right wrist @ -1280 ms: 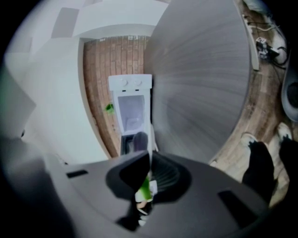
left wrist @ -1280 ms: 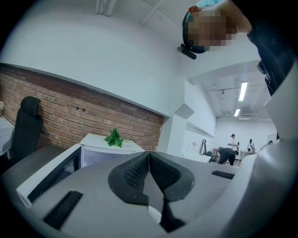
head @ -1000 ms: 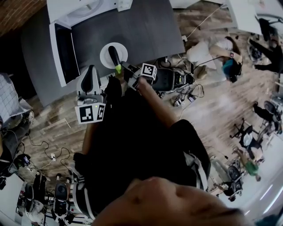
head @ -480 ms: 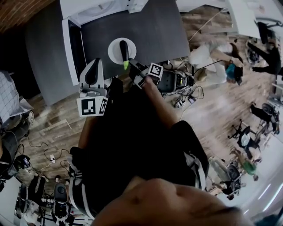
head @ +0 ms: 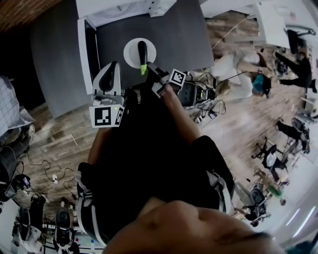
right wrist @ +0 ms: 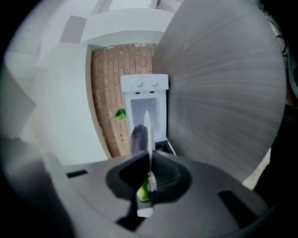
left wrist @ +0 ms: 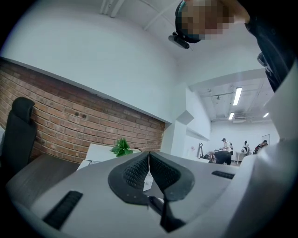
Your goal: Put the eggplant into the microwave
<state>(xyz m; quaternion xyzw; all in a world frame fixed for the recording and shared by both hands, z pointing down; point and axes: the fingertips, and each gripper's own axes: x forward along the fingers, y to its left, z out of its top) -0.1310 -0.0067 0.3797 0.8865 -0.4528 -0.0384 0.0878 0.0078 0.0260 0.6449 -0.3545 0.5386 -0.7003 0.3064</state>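
At the left end of the dark worktop (head: 174, 34): microwave (head: 119, 9), its door (head: 82, 54) swung open toward the person.

Next along: left claw (left wrist: 149, 163), pads pressed together, nothing held, pointing level.

Centre: white plate (head: 130, 51) carrying the eggplant (head: 142, 50), green stem end toward the right claw.

Right claw (right wrist: 150, 174): almost fully closed, pinching the plate's thin rim beside the stem.

Change over the last second: plate and eggplant had travelled with the right claw, up the head view and slightly nearer the open door. The left claw had advanced alongside.

Judged meaning: carry under way. The load was approaching the cavity but not yet inside.
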